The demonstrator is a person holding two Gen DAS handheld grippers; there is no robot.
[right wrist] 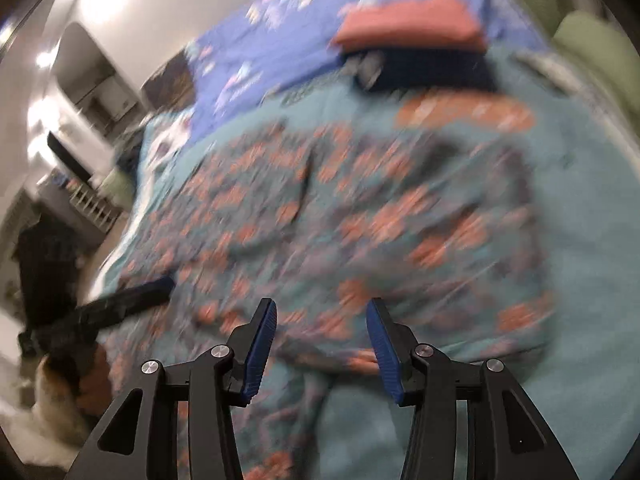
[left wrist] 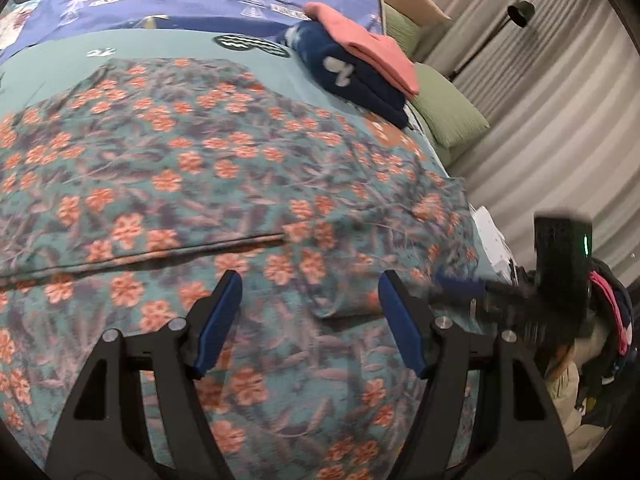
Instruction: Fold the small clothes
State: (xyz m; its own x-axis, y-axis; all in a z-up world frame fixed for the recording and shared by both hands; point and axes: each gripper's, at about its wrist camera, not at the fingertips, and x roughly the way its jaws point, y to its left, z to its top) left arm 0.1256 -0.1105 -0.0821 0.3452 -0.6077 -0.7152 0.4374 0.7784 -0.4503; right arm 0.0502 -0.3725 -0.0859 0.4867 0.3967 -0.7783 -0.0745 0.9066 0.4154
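Spreading across the teal bed cover (left wrist: 60, 68), the floral garment (left wrist: 224, 168) lies flat. The left hand-held gripper (left wrist: 310, 280) hovers over its near part, jaws apart, holding nothing. Rightward, the right hand-held gripper (right wrist: 322, 308), likewise apart and empty, seems just above the cloth, though blurred. Folded clothes (left wrist: 360, 64), green pillows (left wrist: 452, 120) and curtains (left wrist: 560, 92) follow.
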